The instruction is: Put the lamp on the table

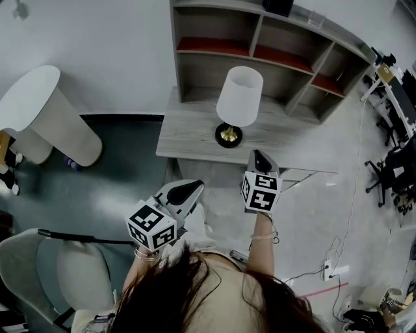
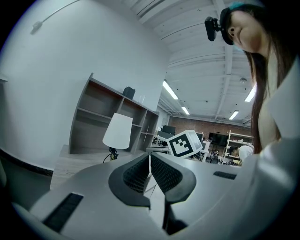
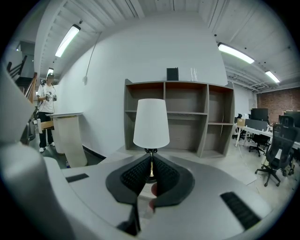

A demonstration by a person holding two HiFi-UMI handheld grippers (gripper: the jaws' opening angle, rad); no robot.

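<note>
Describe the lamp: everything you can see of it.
The lamp has a plain white tapered shade, narrower at the top, over a short brass-coloured stem on a round black base. It stands upright near the middle of the grey wood-grain table, in front of the open shelf unit. Only the table touches it.

Lamp (image 3: pixel 151 123) base is mostly hidden behind the right gripper (image 3: pixel 151 158), and the shelf (image 1: pixel 175 52) gets cropped off up top.

An open shelf unit (image 1: pixel 273 58) stands against the wall, a black box (image 1: pixel 278 6) on top. A white pedestal (image 1: pixel 55 123) is at my left, black office chairs (image 1: pixel 390 172) at my right.
</note>
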